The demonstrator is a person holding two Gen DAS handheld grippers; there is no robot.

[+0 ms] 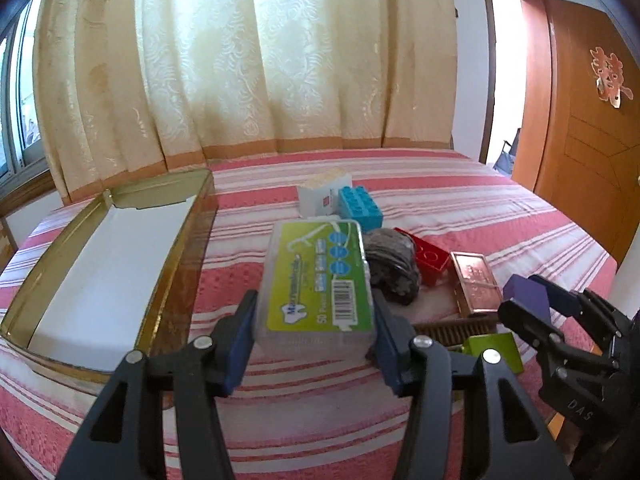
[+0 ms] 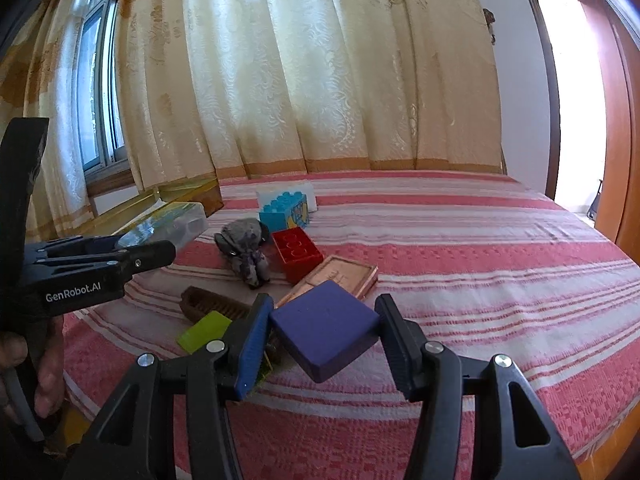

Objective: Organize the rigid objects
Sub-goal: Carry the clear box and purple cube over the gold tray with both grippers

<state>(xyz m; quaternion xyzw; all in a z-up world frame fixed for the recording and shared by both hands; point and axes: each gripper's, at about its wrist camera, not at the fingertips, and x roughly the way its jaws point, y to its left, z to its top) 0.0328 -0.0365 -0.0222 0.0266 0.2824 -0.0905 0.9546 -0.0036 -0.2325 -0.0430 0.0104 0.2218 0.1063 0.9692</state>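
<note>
Left gripper (image 1: 314,320): its two blue-padded fingers clamp a clear plastic box (image 1: 318,284) with a green label, one pad on each long side; the box is lifted off the bedspread (image 1: 460,208).
Right gripper (image 2: 320,334): its fingers pinch a purple block (image 2: 326,330) by two opposite corners, so the block sits turned like a diamond between the pads, clear of the bedspread.
Tin tray (image 1: 188,240): open, gold-rimmed, with a white lining, to the left of the left fingers and just beyond them.
Pile ahead of the fingers: a grey stuffed toy (image 2: 246,250), a red brick (image 2: 298,250) and a copper-coloured case (image 2: 340,276) lie close together between the two grippers; a blue brick (image 2: 284,210) and a white box (image 1: 320,192) sit farther back.
Under the right fingers: a brown comb (image 2: 212,304) and a yellow-green block (image 2: 204,330) lie on the bedspread, to the left of the purple block.
Person: a hand (image 2: 24,364) grips the left gripper's handle.
</note>
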